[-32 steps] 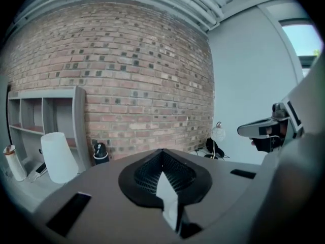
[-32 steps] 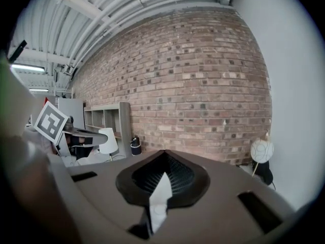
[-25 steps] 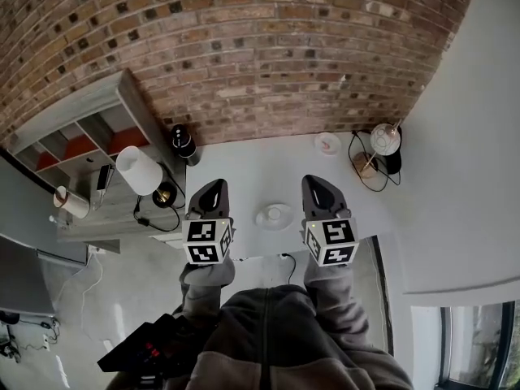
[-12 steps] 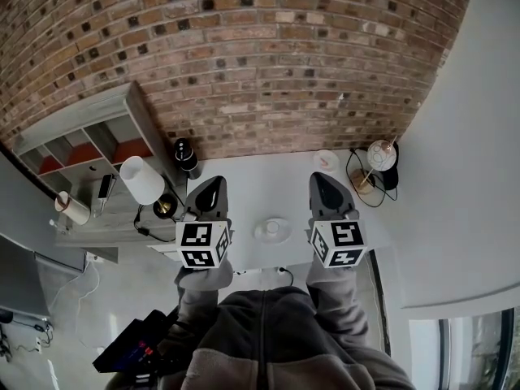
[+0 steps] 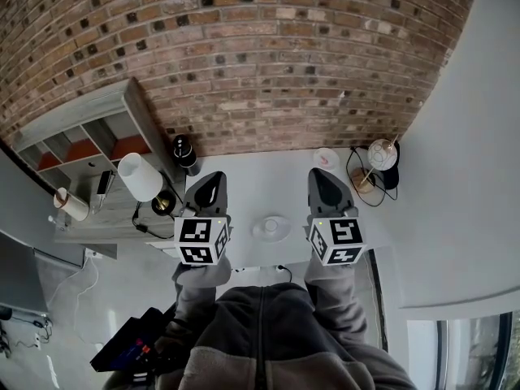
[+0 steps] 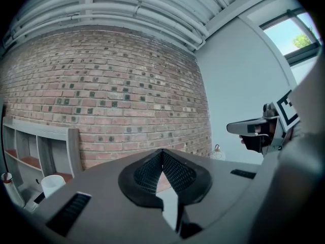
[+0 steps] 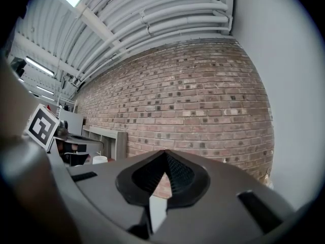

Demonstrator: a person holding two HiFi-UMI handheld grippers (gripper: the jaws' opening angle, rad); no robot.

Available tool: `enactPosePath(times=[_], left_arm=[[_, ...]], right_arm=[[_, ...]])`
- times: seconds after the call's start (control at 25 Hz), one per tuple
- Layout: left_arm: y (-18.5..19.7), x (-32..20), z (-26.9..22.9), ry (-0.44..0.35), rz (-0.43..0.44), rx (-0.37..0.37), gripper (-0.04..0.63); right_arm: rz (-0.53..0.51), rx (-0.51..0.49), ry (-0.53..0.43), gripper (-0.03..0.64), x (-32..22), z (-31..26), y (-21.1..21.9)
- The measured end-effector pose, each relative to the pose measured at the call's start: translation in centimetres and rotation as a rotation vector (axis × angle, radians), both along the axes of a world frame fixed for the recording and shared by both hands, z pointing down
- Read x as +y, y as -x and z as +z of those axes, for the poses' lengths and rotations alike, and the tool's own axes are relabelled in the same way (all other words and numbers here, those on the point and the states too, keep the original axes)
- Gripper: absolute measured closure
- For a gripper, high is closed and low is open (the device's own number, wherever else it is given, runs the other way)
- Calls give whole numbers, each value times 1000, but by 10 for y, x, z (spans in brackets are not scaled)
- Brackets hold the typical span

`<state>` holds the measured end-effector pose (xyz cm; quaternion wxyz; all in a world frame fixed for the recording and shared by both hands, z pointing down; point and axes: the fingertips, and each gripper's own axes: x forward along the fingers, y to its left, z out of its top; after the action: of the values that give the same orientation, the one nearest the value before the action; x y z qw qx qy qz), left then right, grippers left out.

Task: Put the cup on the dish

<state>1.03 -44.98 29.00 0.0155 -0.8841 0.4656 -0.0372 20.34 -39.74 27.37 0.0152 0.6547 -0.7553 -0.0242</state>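
My sleeves: grey, at the bottom centre of the head view, one running up to each gripper.
Left gripper [image 5: 212, 182]: left of centre in the head view, pointing up the frame over the near edge of the table [image 5: 244, 181].
Left jaws: pressed together, ribbed pads meeting at the tip, nothing between them in the left gripper view.
Right gripper [image 5: 320, 177]: right of centre, level with the left one and pointing the same way.
Right jaws: also closed pad to pad and empty in the right gripper view.
Cup [image 5: 272, 224]: white, in the middle of the head view, between my two grippers and touched by neither; it looks to be sitting on the dish, though white on white makes that hard to be sure of.
Dish [image 5: 257, 231]: white, on the table near its front edge, just under the cup.
Lamp [image 5: 139, 176]: white shade, left of my left gripper, at the table's left end.
Small white plate [image 5: 327, 158]: further back, above my right gripper.
Globe lamp [image 5: 383, 154]: at the table's far right corner, cable looped beside it.
Black cylinder [image 5: 185, 151]: at the back left of the table, against the wall.
Shelf unit [image 5: 77, 140]: upper left, open compartments.
Brick wall [image 5: 268, 55]: fills the top of the frame behind everything.
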Motion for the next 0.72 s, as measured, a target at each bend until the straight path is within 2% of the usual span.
enactPosePath(times=[0.72], left_arm=[[-13, -4, 1, 6, 28, -8, 589]], right_arm=[[5, 22, -10, 616, 0, -4, -2]])
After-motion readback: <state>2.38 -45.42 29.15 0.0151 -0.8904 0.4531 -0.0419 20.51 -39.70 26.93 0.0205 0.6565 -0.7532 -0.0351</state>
